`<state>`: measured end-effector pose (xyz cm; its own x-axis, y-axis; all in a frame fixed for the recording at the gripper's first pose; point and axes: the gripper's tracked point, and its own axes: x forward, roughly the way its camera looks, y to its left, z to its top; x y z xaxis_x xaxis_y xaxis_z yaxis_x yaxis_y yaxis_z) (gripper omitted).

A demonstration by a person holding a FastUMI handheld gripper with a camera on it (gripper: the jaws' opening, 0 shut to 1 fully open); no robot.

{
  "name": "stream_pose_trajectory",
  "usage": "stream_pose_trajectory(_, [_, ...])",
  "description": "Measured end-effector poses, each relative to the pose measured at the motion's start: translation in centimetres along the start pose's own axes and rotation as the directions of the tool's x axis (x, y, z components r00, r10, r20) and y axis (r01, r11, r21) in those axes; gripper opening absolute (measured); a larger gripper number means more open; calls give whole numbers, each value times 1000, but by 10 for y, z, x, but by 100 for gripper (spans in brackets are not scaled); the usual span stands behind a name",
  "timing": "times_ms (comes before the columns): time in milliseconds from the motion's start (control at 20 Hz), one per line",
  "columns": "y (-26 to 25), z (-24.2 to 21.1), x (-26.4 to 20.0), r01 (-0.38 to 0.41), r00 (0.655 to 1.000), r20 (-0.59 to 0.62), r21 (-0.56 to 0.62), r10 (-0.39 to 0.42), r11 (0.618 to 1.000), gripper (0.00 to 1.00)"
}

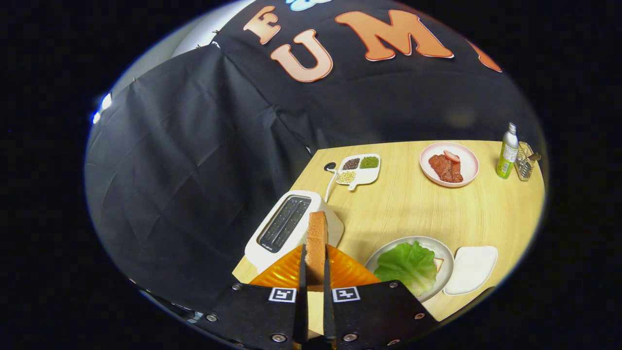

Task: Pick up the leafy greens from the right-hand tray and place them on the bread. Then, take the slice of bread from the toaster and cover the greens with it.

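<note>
My gripper (314,262) is shut on a slice of bread (317,243), held upright on edge between the two fingers above the table. The white toaster (291,228) stands just beyond and to the left of the fingers, its slots bare. To the right of the fingers a grey plate (446,257) carries the leafy greens (409,266), which lie over another bread slice whose corner (440,264) peeks out at the leaf's right.
An orange ridged tray (291,274) lies under the held slice. A white tray (470,270) sits right of the grey plate. Farther back on the wooden table (413,204) are a divided dish of grains (359,168), a pink plate of meat (449,164), a bottle (508,151) and a wire holder (525,161).
</note>
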<state>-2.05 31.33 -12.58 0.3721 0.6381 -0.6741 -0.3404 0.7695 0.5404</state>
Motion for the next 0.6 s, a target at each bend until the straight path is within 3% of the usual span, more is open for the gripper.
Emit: stream_pose_trajectory(600, [-80, -44, 2, 6, 1000, -24, 103, -3, 995, 13])
